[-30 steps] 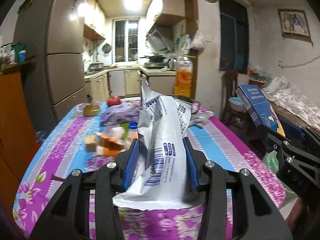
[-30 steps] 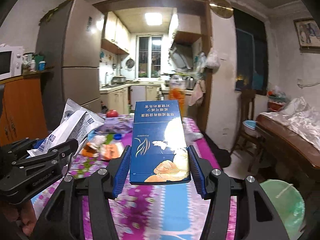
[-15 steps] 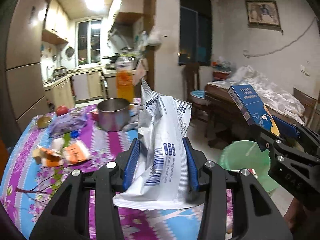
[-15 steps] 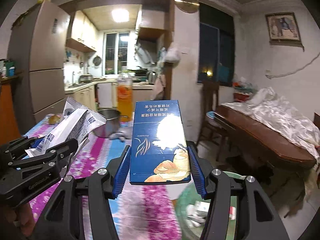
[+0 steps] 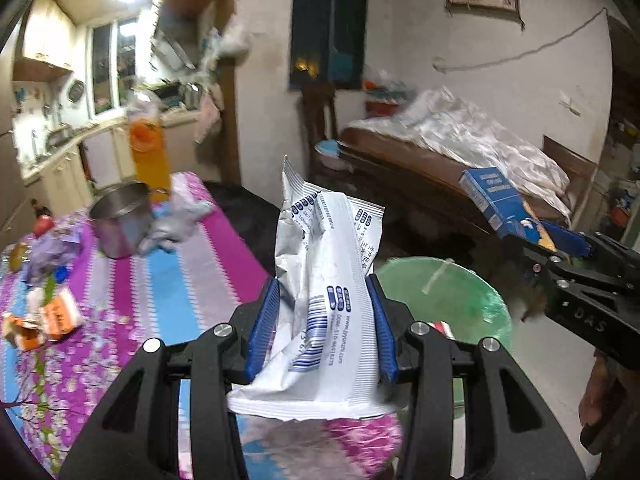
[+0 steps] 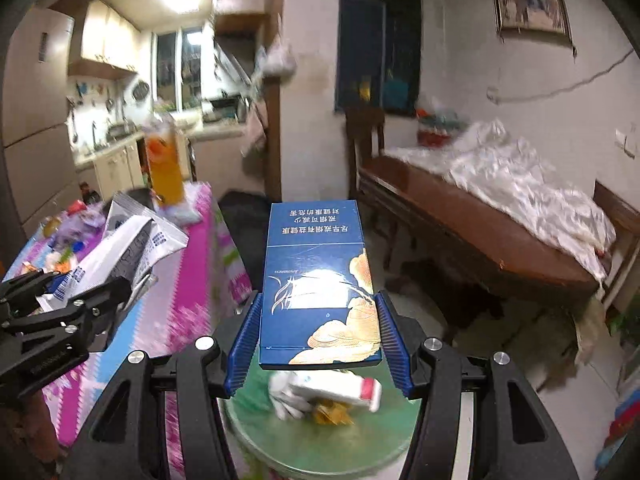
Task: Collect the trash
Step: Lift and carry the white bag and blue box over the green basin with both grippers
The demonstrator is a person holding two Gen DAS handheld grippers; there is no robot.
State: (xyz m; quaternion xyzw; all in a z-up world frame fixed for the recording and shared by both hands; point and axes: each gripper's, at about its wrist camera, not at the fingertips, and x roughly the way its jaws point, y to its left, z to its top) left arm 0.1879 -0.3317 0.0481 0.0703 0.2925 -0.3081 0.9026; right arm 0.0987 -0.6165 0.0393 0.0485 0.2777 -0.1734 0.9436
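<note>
Clamped: left gripper on crumpled white wrapper, right gripper on blue box, above green bin; risk of overshooting rim on early release.

- The green bin stands open-topped, with room above its rim.
- The tabletop edge crowds the bin's left.
- Bare floor lies right of the bin.

A crumpled white plastic wrapper bears a blue barcode and small blue print, including a web address too small to read surely. A flat blue cardboard box carries upside-down white Chinese characters. The black right gripper's body shows "DAS".
</note>
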